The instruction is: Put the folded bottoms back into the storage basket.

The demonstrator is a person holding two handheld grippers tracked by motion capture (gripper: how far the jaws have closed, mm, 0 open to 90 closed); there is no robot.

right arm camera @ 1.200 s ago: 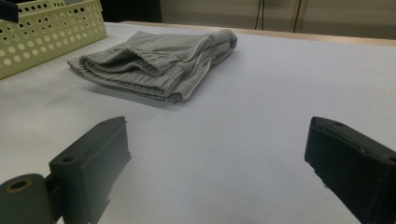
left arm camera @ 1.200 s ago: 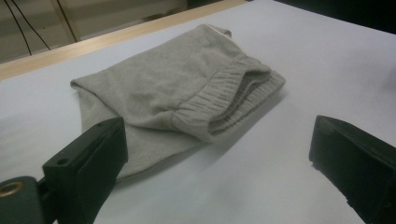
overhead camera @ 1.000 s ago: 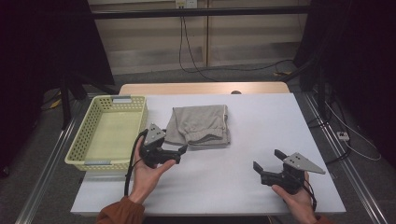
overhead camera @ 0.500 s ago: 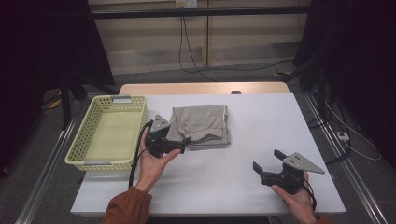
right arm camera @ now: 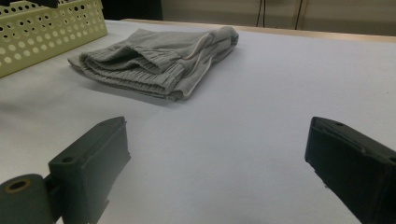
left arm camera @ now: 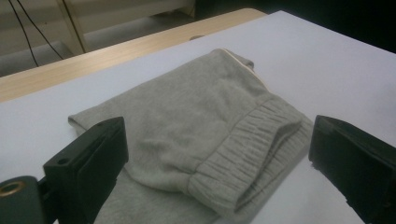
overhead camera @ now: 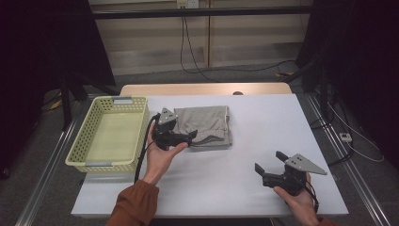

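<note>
White table (overhead camera: 244, 141), dark room, cables on floor at top of frame. Folded grey garment (overhead camera: 207, 125) centre-left of high view, flat on table, just right of yellow basket (overhead camera: 107, 134). L gripper (overhead camera: 190, 137) at garment's lower-left edge, jaws wide apart either side of ribbed cuff (left arm camera: 252, 154), not clamped. R gripper (overhead camera: 270, 162) lower right, well apart from garment, jaws wide apart over bare table, holding nothing. Basket at left of frame.

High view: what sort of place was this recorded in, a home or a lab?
Most likely a lab or recording workspace: a plain white table on a railed metal frame, dark curtains on both sides, loose cables behind, and only a folded grey garment and basket set out.
</note>
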